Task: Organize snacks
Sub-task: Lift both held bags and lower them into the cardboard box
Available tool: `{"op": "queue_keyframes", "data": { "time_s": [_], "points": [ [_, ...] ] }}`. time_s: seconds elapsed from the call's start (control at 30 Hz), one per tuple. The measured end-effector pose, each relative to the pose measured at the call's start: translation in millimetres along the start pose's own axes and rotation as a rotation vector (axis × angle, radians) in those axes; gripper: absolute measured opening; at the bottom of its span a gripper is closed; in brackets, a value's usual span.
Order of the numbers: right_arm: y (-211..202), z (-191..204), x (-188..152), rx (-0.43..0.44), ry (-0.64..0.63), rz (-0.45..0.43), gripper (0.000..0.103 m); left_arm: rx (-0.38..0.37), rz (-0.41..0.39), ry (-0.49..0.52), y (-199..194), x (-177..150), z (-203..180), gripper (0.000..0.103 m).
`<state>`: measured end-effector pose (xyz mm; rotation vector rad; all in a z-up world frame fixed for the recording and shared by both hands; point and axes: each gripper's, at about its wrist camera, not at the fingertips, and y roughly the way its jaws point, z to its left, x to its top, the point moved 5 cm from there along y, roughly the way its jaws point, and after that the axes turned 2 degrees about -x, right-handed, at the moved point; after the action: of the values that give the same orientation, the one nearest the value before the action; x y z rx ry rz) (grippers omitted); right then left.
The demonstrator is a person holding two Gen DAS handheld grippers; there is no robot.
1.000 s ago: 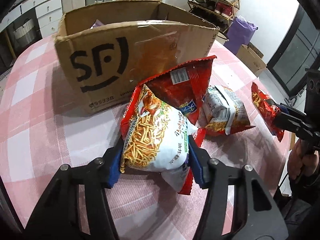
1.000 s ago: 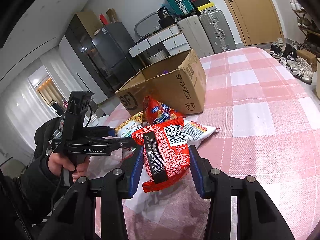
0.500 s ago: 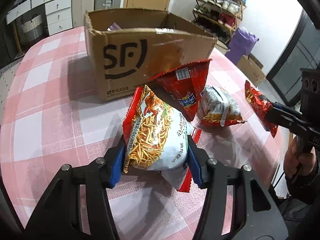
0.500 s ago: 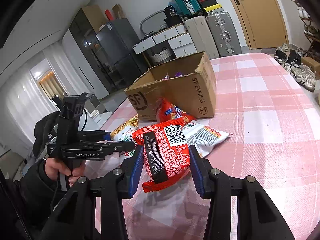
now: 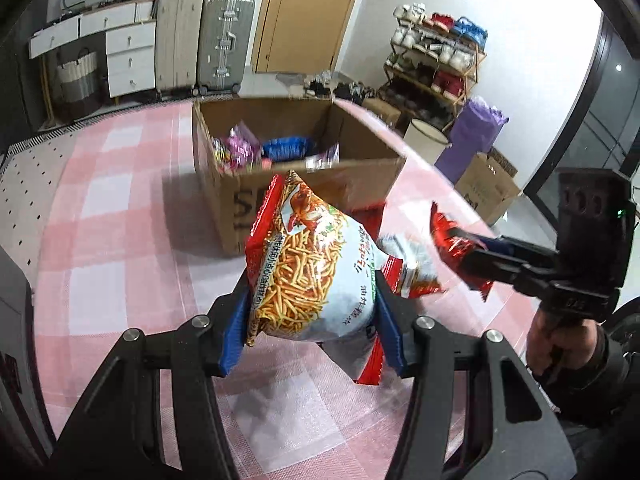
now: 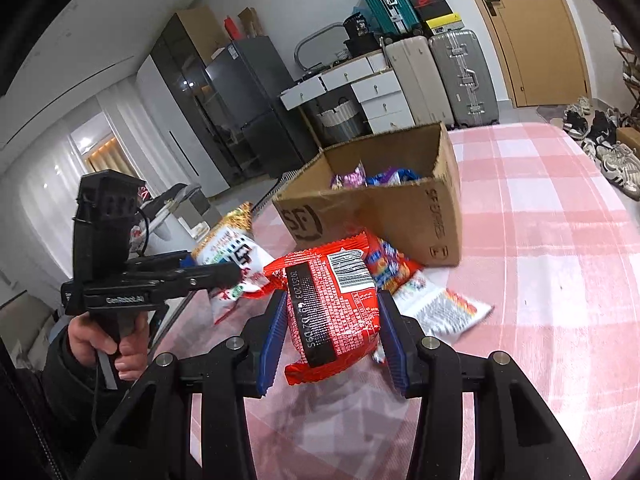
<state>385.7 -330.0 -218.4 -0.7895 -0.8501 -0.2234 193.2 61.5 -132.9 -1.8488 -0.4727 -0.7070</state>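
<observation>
— What's behind you in the room?
— You have a wooden door (image 5: 308,16) in a white wall, two upright suitcases (image 5: 202,40) beside white drawers (image 5: 130,54), and a loaded shoe rack (image 5: 436,60) to its right.
— And on your other side?
— A dark glass-fronted cabinet (image 6: 236,108), then bright white curtains (image 6: 48,176).

My table (image 6: 560,240) wore a pink-and-white checked cloth; on it stood the open cardboard box (image 6: 400,216) (snacks inside), two snack packets (image 6: 436,308) lying beside it.
</observation>
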Motion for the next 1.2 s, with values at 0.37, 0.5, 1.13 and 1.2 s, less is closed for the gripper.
{"op": "queue_keyframes", "data": {
  "time_s": [0.37,0.5,1.13,1.2],
  "points": [
    [1.2,9.9,48.2,0.033,-0.044,-0.043,0.045,-0.024,-0.115,-0.039,-45.7,59.6,-5.7,0.052],
    [3.5,6.3,72.4,0.045,-0.036,-0.058,0.045,-0.018,-0.155,-0.053,-55.2,89.1,-3.7,0.052],
    [22.8,6.1,174.6,0.026,-0.134,-0.102,0.045,0.035,-0.129,-0.069,-0.4,203.2,22.6,0.052],
    [29.1,2.5,180.4,0.009,-0.139,-0.091,0.045,0.042,-0.119,-0.069,10.5,206.2,28.1,0.052]
  ]
}}
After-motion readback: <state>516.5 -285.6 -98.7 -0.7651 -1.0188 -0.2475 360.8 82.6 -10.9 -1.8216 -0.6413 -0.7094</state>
